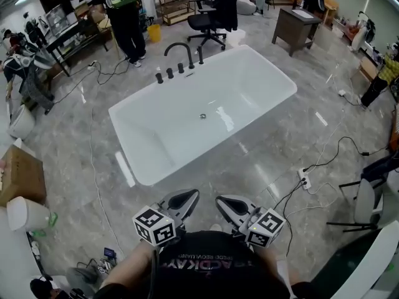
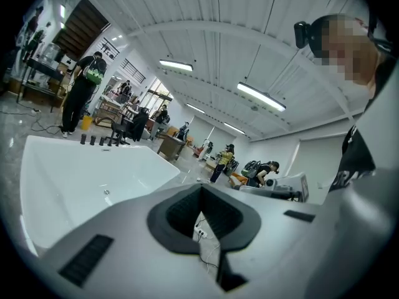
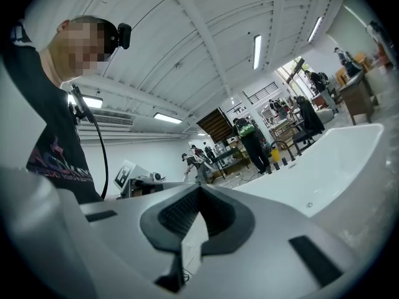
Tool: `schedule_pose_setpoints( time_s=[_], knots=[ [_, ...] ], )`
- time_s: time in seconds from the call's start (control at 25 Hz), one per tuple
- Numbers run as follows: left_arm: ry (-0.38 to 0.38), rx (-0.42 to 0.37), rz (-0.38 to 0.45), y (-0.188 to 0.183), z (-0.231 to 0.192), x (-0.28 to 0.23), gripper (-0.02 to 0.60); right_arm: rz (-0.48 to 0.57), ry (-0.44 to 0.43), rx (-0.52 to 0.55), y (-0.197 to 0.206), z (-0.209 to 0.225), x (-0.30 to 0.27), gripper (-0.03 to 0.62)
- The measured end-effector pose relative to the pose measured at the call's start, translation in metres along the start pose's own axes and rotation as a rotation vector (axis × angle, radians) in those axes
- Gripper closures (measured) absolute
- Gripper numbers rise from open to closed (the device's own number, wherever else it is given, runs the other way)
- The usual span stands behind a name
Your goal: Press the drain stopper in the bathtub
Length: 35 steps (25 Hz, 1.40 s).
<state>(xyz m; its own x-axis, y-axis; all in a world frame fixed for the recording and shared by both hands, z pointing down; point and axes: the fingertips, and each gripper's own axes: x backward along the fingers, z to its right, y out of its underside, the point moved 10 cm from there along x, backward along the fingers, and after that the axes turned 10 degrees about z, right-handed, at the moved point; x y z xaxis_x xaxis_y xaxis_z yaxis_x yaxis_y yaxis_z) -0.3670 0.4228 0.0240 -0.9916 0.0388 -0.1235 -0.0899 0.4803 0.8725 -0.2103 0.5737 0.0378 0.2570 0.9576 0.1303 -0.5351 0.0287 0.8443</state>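
Observation:
A white freestanding bathtub (image 1: 262,73) stands on the grey marble floor, seen from above in the head view. Its small round metal drain stopper (image 1: 202,116) sits in the middle of the tub floor. Both grippers are held low, close to my body, well short of the tub's near rim. My left gripper (image 1: 189,196) and my right gripper (image 1: 223,201) are shut and hold nothing. The left gripper view looks over the shut left gripper (image 2: 201,188) to the tub (image 2: 56,161) and stopper (image 2: 106,192). The right gripper view shows the shut right gripper (image 3: 199,189), the tub (image 3: 336,154) and the stopper (image 3: 309,205).
A black faucet (image 1: 181,50) and knobs stand at the tub's far rim. Cables and a power strip (image 1: 304,180) lie on the floor at the right. A cardboard box (image 1: 20,174) and white bin (image 1: 25,214) stand at the left. People, a chair (image 1: 209,21) and a desk (image 1: 295,25) are behind.

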Motion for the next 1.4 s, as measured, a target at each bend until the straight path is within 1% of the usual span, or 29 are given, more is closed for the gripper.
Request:
schedule_pose_setpoints(
  time_s=[0.24,0.44,0.68,0.92,1.16,1.4],
  knots=[
    [-0.032,-0.001,0.012,0.003,0.007,-0.020,0.575,0.018,0.000,-0.010,-0.008,0.019,0.019,0.585],
    [-0.052,0.011,0.009,0.006,0.007,-0.034,0.575,0.016,0.030,-0.040,-0.009,0.036,0.033,0.585],
    [-0.056,0.035,0.004,0.010,-0.004,-0.046,0.575,0.011,0.046,-0.051,-0.010,0.051,0.031,0.585],
    [-0.030,0.054,-0.007,0.005,-0.040,-0.068,0.575,0.009,0.090,-0.045,-0.011,0.074,0.009,0.585],
    [0.004,0.051,-0.017,-0.028,-0.093,-0.110,0.575,0.016,0.136,-0.043,-0.030,0.119,-0.034,0.585],
    [-0.015,0.077,-0.005,-0.060,-0.149,-0.132,0.575,-0.016,0.144,-0.046,-0.052,0.155,-0.093,0.585]
  ],
)
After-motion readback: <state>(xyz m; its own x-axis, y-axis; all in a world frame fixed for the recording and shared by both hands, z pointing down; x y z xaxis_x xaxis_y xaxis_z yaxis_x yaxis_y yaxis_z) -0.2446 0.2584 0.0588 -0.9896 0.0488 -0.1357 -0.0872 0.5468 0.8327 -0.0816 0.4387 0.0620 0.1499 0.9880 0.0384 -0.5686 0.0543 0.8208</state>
